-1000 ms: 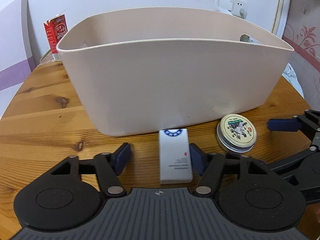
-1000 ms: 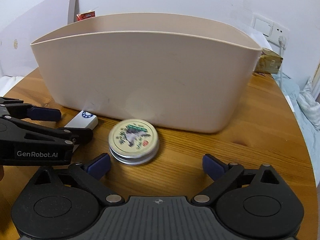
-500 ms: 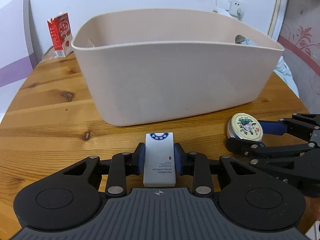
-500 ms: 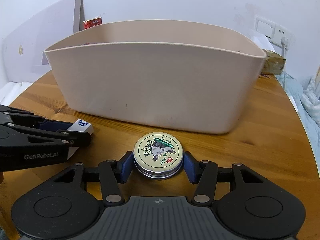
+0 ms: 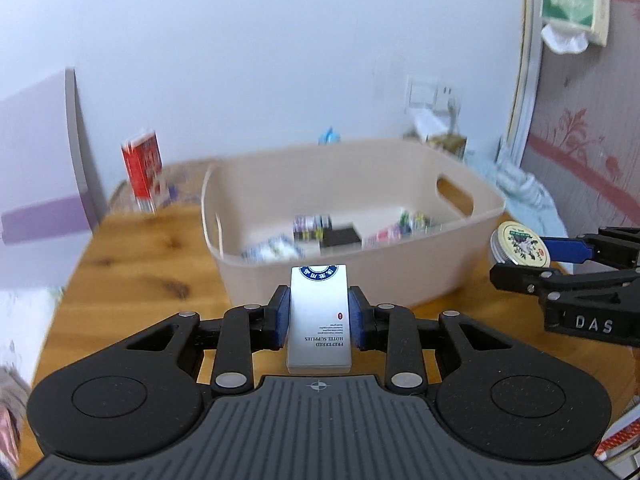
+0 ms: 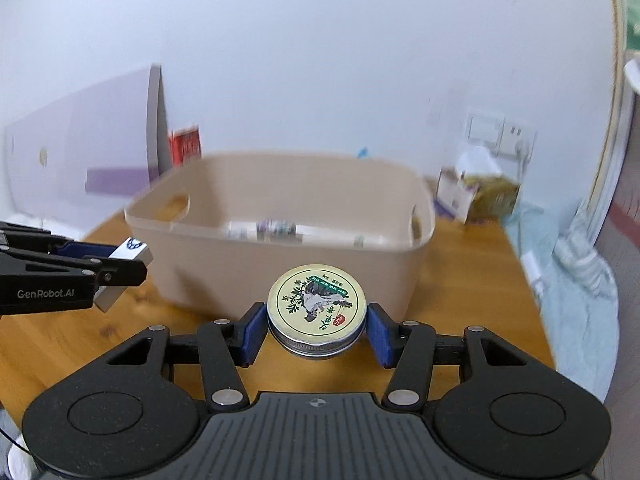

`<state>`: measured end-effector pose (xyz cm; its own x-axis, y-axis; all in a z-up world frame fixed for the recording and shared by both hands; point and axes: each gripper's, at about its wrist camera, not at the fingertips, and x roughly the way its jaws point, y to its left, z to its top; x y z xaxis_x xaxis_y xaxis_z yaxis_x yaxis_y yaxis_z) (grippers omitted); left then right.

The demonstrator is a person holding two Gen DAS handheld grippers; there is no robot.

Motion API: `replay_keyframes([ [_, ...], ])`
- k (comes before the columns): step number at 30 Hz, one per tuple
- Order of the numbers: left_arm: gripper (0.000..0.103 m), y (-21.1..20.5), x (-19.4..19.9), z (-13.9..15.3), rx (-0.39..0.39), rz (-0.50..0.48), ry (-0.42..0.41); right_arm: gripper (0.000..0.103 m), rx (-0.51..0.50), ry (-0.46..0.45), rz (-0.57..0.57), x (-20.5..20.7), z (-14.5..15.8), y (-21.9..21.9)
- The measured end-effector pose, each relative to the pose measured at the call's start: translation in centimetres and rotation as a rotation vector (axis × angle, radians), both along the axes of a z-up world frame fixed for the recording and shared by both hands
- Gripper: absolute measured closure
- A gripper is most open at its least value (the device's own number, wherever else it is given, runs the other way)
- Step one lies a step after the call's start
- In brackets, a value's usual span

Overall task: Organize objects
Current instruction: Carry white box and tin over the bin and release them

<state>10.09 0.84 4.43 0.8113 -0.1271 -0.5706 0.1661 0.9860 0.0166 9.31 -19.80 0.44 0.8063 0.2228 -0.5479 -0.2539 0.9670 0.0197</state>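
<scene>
My left gripper (image 5: pixel 319 316) is shut on a small white box (image 5: pixel 319 312) with a blue round emblem, held in the air in front of the beige bin (image 5: pixel 400 268). It also shows in the right wrist view (image 6: pixel 128 254). My right gripper (image 6: pixel 316 328) is shut on a round tin (image 6: pixel 316 306) with a yellow illustrated lid, held above the table before the bin (image 6: pixel 224 264). The tin also shows at the right of the left wrist view (image 5: pixel 518 244). The bin holds several small packets, blurred.
The round wooden table (image 5: pixel 132 280) carries a red carton (image 5: pixel 142 170) at the back left and a yellow-brown box (image 6: pixel 492 198) at the back right. A white-and-purple panel (image 6: pixel 80 152) leans on the wall. Light blue bedding (image 6: pixel 576 280) lies to the right.
Both grippers closed on their objects half a second ago and have since lifted them off the table. The view now looks down into the bin.
</scene>
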Motion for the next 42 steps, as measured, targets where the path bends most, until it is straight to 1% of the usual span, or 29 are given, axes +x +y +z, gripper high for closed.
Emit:
replay_keyframes([
  [4,0.072,0.1,0.8,2.2,0.007,-0.001,-0.054,0.052,0.020,-0.063,-0.015,0.4,2.6,-0.6],
  [8,0.072,0.3,3.0,3.4,0.023,0.009,-0.077,0.052,0.030,-0.100,-0.031,1.9,4.2,-0.9],
  [11,0.072,0.0,5.3,3.6,0.045,0.004,-0.070,0.052,0.040,-0.113,-0.045,3.6,5.0,-1.1],
  [14,0.072,-0.4,7.6,3.3,0.069,-0.001,-0.048,0.052,0.038,-0.108,-0.056,5.3,5.3,-0.9],
  [16,0.072,-0.9,9.0,2.8,0.094,-0.002,-0.038,0.052,0.034,-0.092,-0.055,6.6,5.3,-0.8],
  [18,0.072,-1.4,10.5,2.0,0.112,-0.002,-0.005,0.052,0.033,-0.061,-0.051,8.1,5.0,-0.6],
  [23,0.072,-2.1,13.8,-1.1,0.119,-0.003,0.123,0.052,0.021,0.029,-0.035,10.9,3.1,0.0],
  [25,0.072,-2.0,14.7,-2.2,0.113,0.004,0.176,0.052,0.002,0.070,-0.025,11.9,2.2,0.4],
  [27,0.072,-1.9,15.3,-3.0,0.094,-0.010,0.226,0.052,-0.025,0.102,-0.013,12.6,1.3,0.8],
  [28,0.072,-2.0,15.5,-3.4,0.100,-0.015,0.249,0.052,-0.035,0.118,-0.008,12.8,1.0,1.0],
  [29,0.072,-2.0,15.6,-3.7,0.107,-0.017,0.261,0.052,-0.044,0.136,-0.001,13.1,0.7,1.2],
  [31,0.072,-1.8,15.8,-3.9,0.094,-0.009,0.273,0.052,-0.047,0.178,0.003,13.6,0.1,1.3],
  [34,0.072,-1.7,15.8,-3.8,0.087,-0.004,0.289,0.052,-0.053,0.215,0.001,14.0,-0.7,1.4],
  [36,0.068,-1.7,15.6,-3.7,0.088,0.000,0.286,0.045,-0.056,0.229,0.004,14.0,-0.9,1.4],
  [37,0.059,-1.6,15.4,-3.5,0.086,0.008,0.280,0.042,-0.054,0.223,-0.005,13.9,-0.9,1.3],
  [38,0.046,-1.5,15.3,-3.3,0.082,0.014,0.274,0.039,-0.053,0.215,-0.005,13.6,-0.7,1.3],
  [40,0.035,-1.3,14.7,-2.8,0.064,0.023,0.249,0.035,-0.047,0.200,-0.010,13.2,-0.4,1.1],
  [42,0.033,-1.2,14.2,-2.2,0.055,0.033,0.231,0.030,-0.045,0.180,-0.020,12.7,0.0,0.9],
])
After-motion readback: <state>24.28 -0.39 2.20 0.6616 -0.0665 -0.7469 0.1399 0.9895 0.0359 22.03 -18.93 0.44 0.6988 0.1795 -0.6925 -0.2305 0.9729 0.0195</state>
